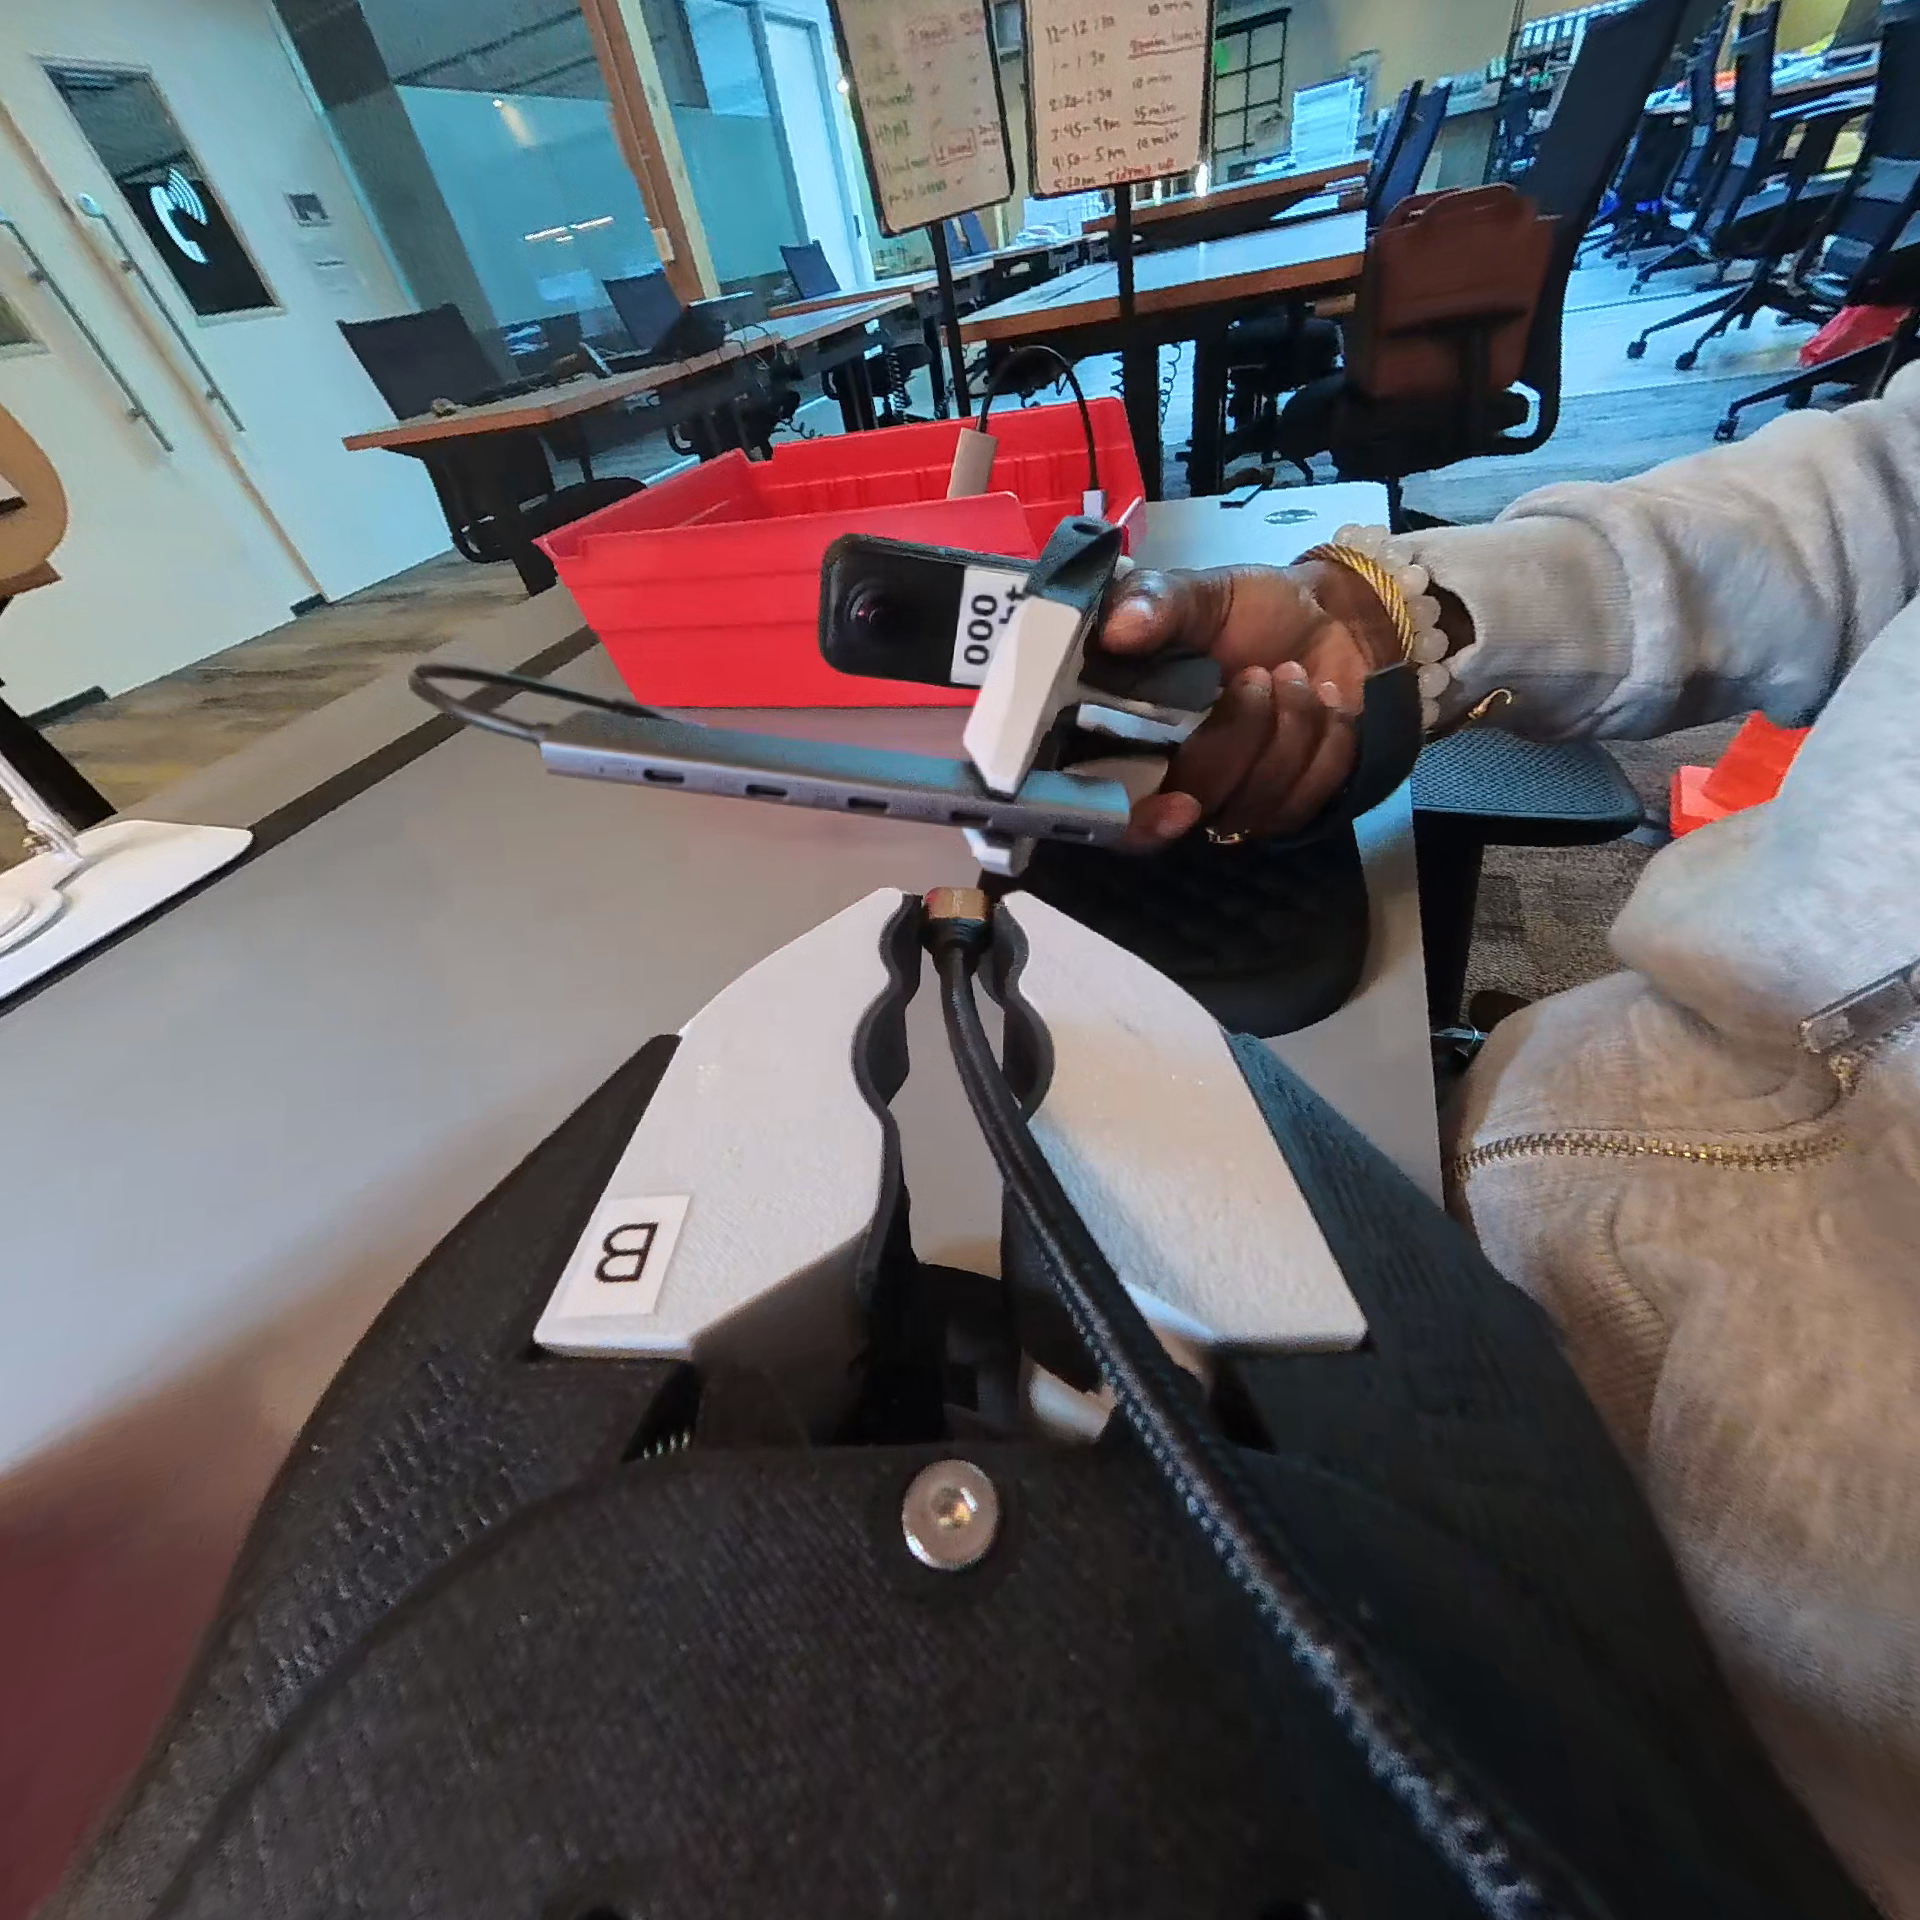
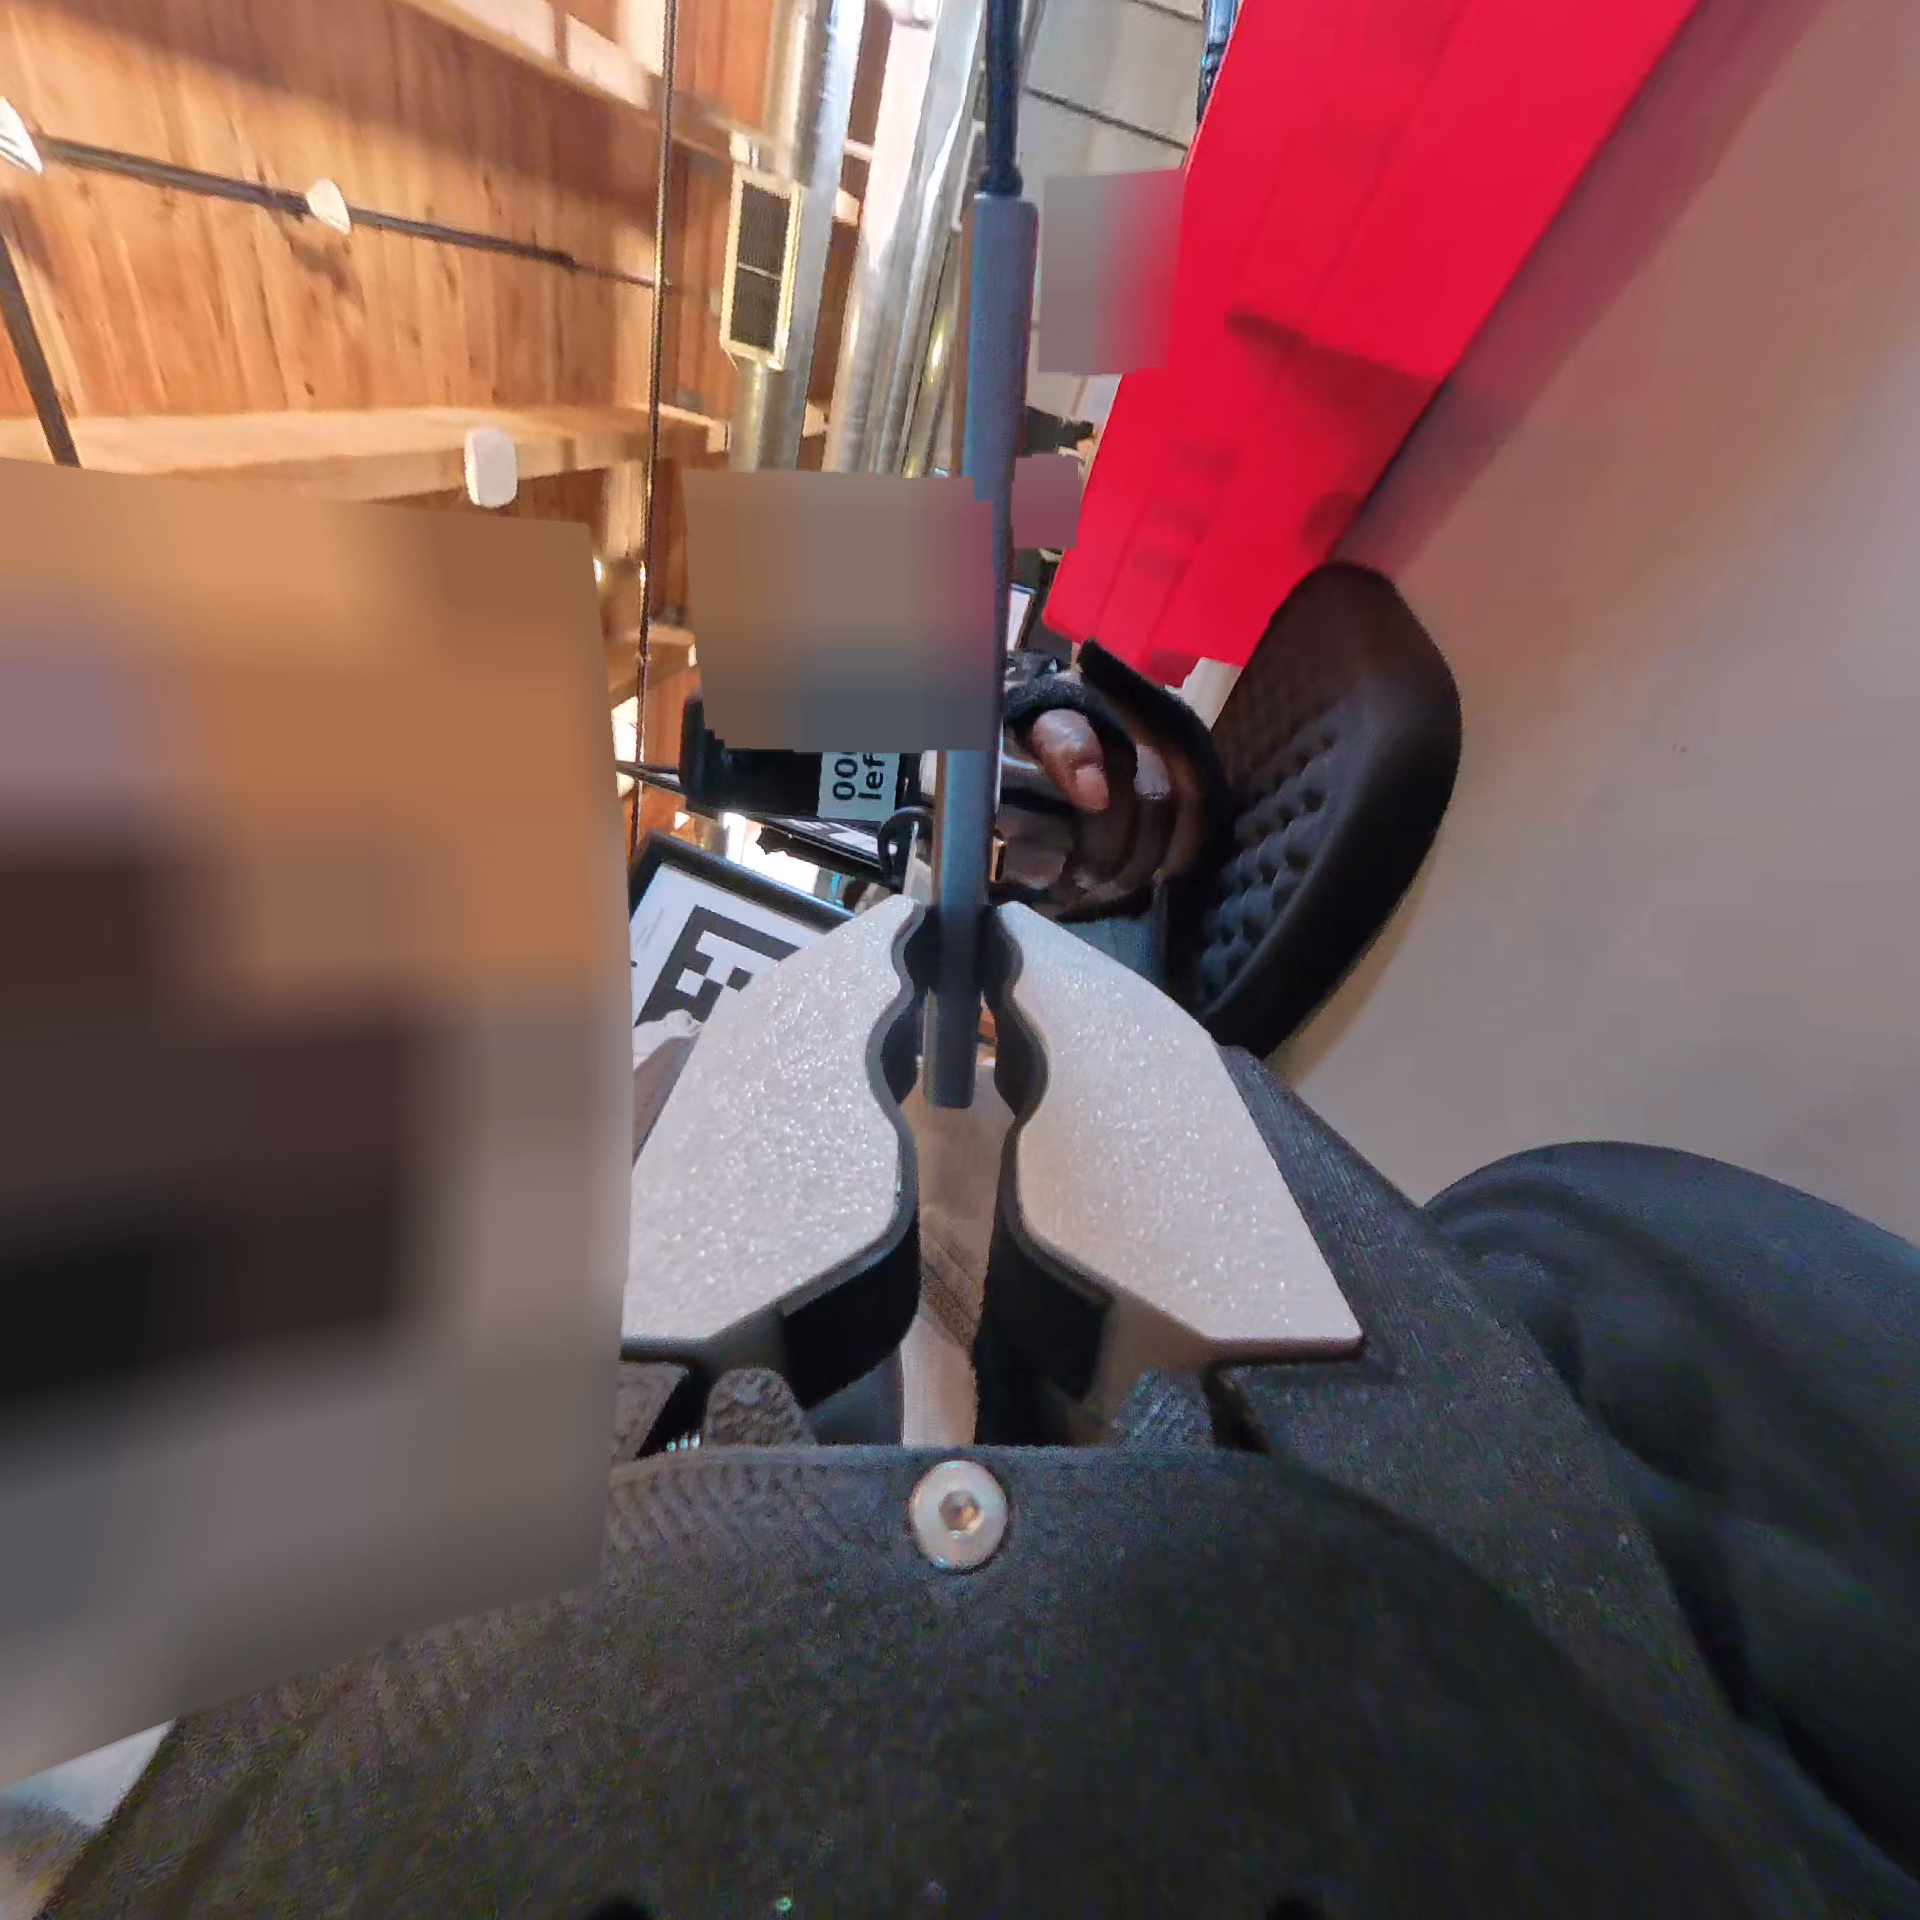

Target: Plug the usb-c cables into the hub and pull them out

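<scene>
My left gripper (image 1: pixel 954 914) is shut on a black braided USB-C cable (image 1: pixel 1023 1164), with its gold-collared plug (image 1: pixel 958 902) sticking out at the fingertips. The plug sits just below and apart from the grey hub (image 1: pixel 790 774), which shows a row of ports along its near side. My right gripper (image 1: pixel 1000 821) holds the hub's right end above the grey table (image 1: pixel 364 987). In the right wrist view my right gripper (image 2: pixel 958 940) is shut on the hub (image 2: pixel 966 727), seen edge-on, with its own thin cable (image 2: pixel 1003 94) leading away.
A red bin (image 1: pixel 790 582) stands behind the hub with another adapter and cable (image 1: pixel 971 457) in it. A black mesh chair seat (image 1: pixel 1226 935) lies by the table's right edge. A white stand base (image 1: pixel 94 894) sits at the left. Desks and chairs fill the background. My left and right fingertips are right by each other.
</scene>
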The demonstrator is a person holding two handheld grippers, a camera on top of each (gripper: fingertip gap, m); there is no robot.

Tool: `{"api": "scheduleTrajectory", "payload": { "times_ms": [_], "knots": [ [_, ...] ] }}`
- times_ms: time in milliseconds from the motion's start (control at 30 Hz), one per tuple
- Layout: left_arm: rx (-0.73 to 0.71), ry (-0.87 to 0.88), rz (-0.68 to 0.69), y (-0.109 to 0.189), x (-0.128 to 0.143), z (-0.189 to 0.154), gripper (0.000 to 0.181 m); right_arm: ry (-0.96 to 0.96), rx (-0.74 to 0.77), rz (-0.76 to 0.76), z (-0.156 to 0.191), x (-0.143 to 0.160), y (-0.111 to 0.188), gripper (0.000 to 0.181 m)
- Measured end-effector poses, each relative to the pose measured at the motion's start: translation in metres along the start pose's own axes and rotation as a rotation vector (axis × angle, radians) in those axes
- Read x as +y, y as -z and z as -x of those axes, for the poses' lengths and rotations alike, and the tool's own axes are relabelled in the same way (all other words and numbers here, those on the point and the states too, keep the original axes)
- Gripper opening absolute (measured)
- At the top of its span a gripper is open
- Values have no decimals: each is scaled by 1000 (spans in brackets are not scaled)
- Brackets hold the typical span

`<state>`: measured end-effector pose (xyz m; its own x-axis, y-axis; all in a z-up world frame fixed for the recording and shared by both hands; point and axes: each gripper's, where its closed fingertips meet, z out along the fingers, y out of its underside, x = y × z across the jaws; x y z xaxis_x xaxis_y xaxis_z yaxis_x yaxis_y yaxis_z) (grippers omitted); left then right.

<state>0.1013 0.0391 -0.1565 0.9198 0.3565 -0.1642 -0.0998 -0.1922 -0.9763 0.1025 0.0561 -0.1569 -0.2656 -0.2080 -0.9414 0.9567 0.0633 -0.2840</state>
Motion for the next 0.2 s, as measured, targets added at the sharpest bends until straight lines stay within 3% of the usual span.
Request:
{"api": "scheduleTrajectory", "payload": {
  "times_ms": [33, 200],
  "knots": [
    [5, -4, -2, 0, 0, -1, 13, 1, 4, 11, -1, 1, -1, 9],
    [18, -32, -53, 3, -6, -5, 13, -11, -19, 33, 1, 5, -6, 10]
  ]
}}
